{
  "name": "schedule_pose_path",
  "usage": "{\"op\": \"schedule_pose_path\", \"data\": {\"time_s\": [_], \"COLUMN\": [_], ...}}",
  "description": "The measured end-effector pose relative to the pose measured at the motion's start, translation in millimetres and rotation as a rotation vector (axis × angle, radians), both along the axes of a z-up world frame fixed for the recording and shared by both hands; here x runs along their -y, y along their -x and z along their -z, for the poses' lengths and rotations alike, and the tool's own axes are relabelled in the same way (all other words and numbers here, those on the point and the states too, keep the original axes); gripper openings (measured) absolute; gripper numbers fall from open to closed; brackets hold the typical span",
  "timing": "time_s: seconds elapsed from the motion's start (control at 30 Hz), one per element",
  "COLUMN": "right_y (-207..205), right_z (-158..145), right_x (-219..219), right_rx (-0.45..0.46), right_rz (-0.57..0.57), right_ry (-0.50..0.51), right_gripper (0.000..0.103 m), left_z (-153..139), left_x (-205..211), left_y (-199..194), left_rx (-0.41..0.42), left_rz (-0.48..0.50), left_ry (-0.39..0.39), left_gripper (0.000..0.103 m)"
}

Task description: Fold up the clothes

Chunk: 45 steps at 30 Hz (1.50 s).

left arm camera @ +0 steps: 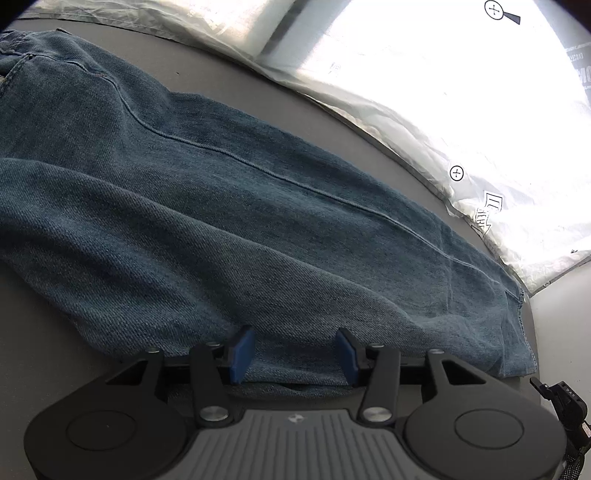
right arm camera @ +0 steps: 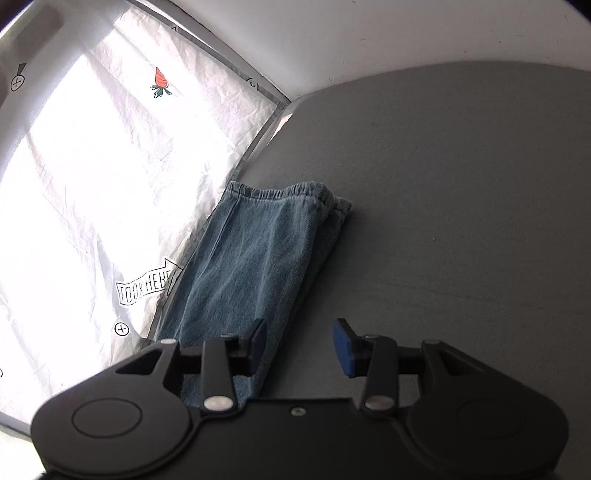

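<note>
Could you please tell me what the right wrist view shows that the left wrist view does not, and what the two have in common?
Only the right wrist view shows the jeans' elastic waistband, a red strawberry print and the white wall, with the right gripper open beside the denim's edge. Only the left wrist view shows the long leg seam and the hem, with the left gripper open over the fabric. Both show the blue jeans, the grey surface and the bright white printed sheet.
</note>
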State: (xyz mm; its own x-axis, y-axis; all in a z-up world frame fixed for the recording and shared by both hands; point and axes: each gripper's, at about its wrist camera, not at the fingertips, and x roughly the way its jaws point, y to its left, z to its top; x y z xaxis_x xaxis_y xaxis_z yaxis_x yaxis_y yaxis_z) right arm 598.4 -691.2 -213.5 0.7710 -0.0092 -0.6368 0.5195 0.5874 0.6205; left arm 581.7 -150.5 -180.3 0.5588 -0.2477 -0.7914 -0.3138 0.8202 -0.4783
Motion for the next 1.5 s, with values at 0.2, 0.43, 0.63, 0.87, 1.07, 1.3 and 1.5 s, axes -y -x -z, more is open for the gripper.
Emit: {"op": "schedule_pose_path", "data": {"time_s": [0.2, 0.43, 0.63, 0.87, 1.07, 1.3, 1.5], "right_y": [-45, -57, -65, -67, -48, -57, -91], "right_z": [10, -8, 8, -3, -25, -43, -39], "right_x": [39, 42, 37, 31, 22, -28, -125], "right_rx": [-0.003, -0.03, -0.118, -0.177, -0.145, -0.037, -0.006], "right_rz": [0.017, -0.064, -0.074, -0.099, -0.057, -0.198, -0.465], "right_ry": [0.054, 0.226, 0.267, 0.302, 0.372, 0.332, 0.449], "right_gripper": [0.046, 0.003, 0.004, 0.008, 0.03, 0.032, 0.035], "left_z": [-3, -2, -1, -15, -41, -24, -20], "left_x": [29, 47, 30, 9, -18, -54, -33], "left_y": [-14, -21, -23, -24, -41, -99, -145], "left_rx": [-0.021, -0.055, -0.066, -0.066, 0.02, -0.004, 0.016], "left_rz": [0.07, 0.129, 0.06, -0.013, -0.05, -0.118, -0.026], "left_ry": [-0.128, -0.217, -0.104, 0.013, -0.006, 0.037, -0.08], "left_gripper": [0.075, 0.083, 0.084, 0.077, 0.074, 0.074, 0.075]}}
